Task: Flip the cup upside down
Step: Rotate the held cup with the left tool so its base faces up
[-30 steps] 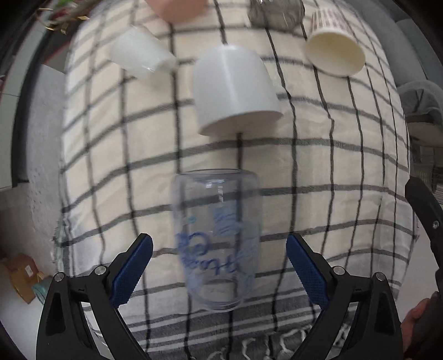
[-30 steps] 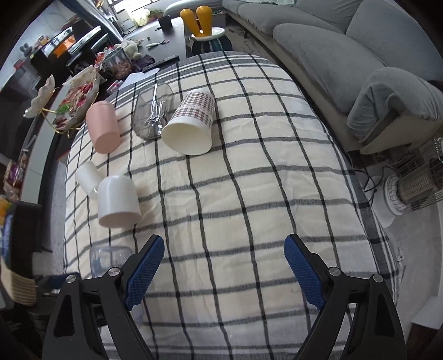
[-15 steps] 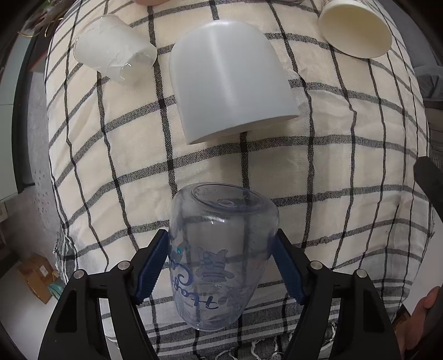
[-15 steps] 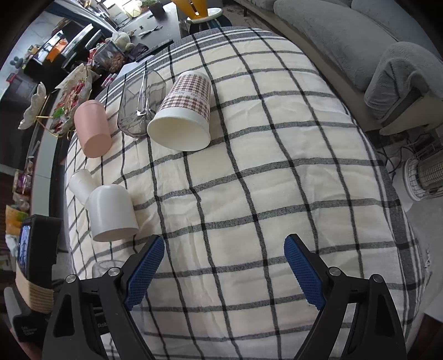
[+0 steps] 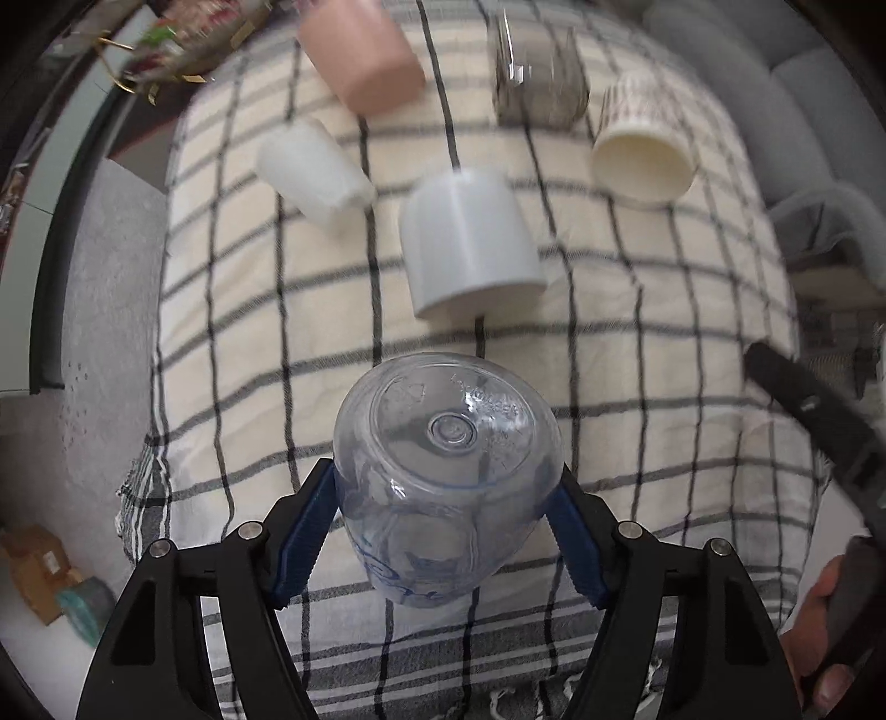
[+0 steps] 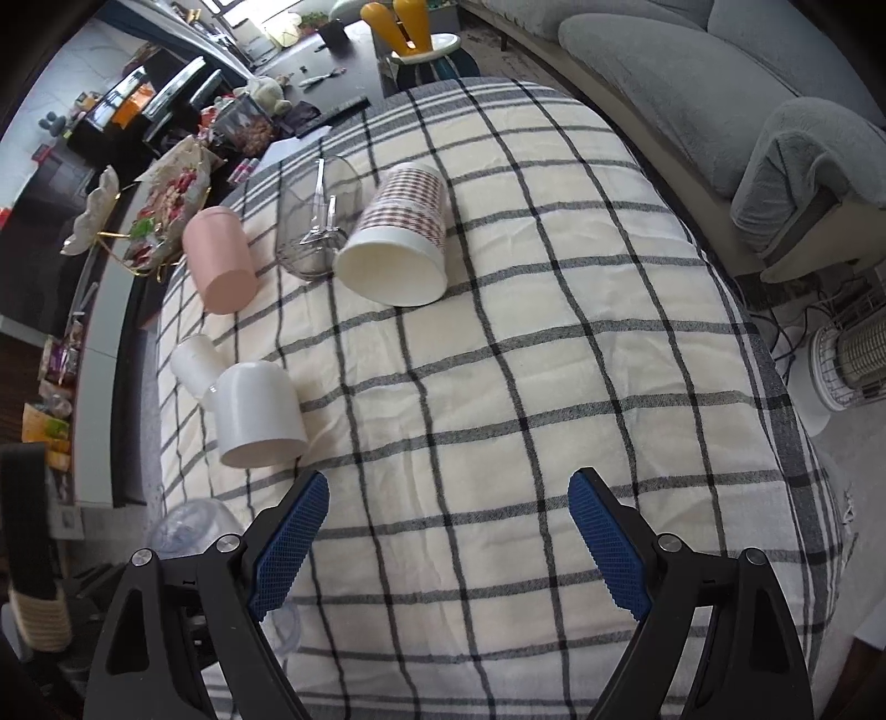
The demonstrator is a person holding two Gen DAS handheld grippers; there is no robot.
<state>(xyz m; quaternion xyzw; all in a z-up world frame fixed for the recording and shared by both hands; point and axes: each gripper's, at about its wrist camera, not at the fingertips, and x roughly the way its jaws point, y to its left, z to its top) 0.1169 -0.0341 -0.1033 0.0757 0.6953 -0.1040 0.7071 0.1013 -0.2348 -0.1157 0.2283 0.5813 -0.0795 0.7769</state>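
My left gripper is shut on a clear plastic cup with blue lettering. The cup is lifted off the checked cloth and tilted so its base faces the camera. The same cup shows at the lower left of the right wrist view. My right gripper is open and empty above the near part of the cloth; its black body shows at the right edge of the left wrist view.
On the checked cloth lie a white cup, a small frosted cup, a pink cup, a clear glass with utensils and a plaid paper cup. A grey sofa and a heater stand to the right.
My left gripper closed on the clear cup, lifted it off the cloth and tilted it base-forward. The right gripper stayed open and moved little.
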